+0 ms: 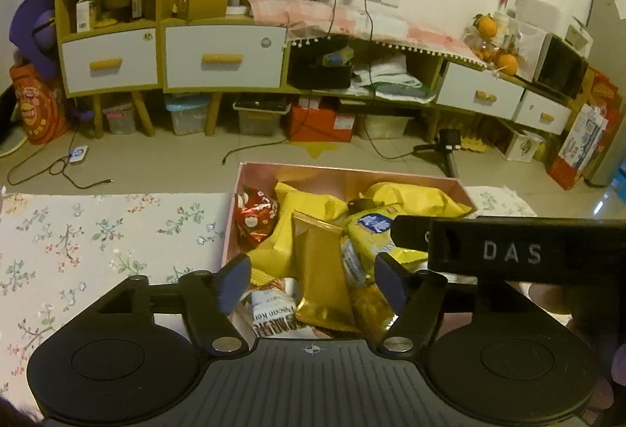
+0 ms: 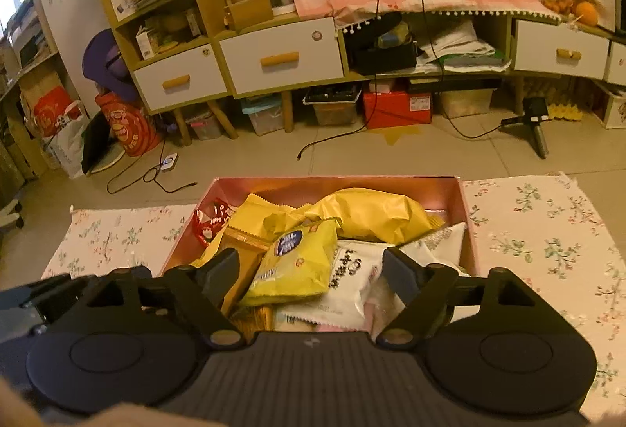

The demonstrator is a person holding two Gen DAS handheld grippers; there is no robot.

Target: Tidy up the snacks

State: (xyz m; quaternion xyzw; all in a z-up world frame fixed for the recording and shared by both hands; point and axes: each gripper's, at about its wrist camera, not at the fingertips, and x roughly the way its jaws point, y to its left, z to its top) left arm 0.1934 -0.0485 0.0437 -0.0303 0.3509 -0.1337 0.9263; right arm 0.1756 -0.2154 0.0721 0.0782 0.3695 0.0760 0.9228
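Black plastic forms both pairs of tongs, and both stand released, gripping nothing. The left gripper (image 1: 312, 284) hangs over the near end of the pink box (image 1: 352, 174). Its dark pads (image 1: 234, 280) stand clear on either side of a gold foil packet (image 1: 324, 278), which lies lengthwise in the gap without contact. Just beyond the left pad sits a red packet (image 1: 254, 217); below it lies a white packet with brown lettering (image 1: 274, 313). Beyond the right pad lies a yellow packet with a blue emblem (image 1: 371, 231), and the body of the other tool, marked "DAS" (image 1: 512, 251), crosses the view there.

The right gripper (image 2: 311, 270) hangs over the same box (image 2: 467, 215). Between its spread fingers (image 2: 403, 278) lie the yellow packet (image 2: 297, 262) and a white packet with black characters (image 2: 352, 282), neither pressed. A large yellow bag (image 2: 371, 211) fills the far end of the box. The box rests on a floral cloth (image 2: 547, 239), which extends to both sides of the tongs. Farther out stands a cabinet with white drawers (image 2: 281, 55).
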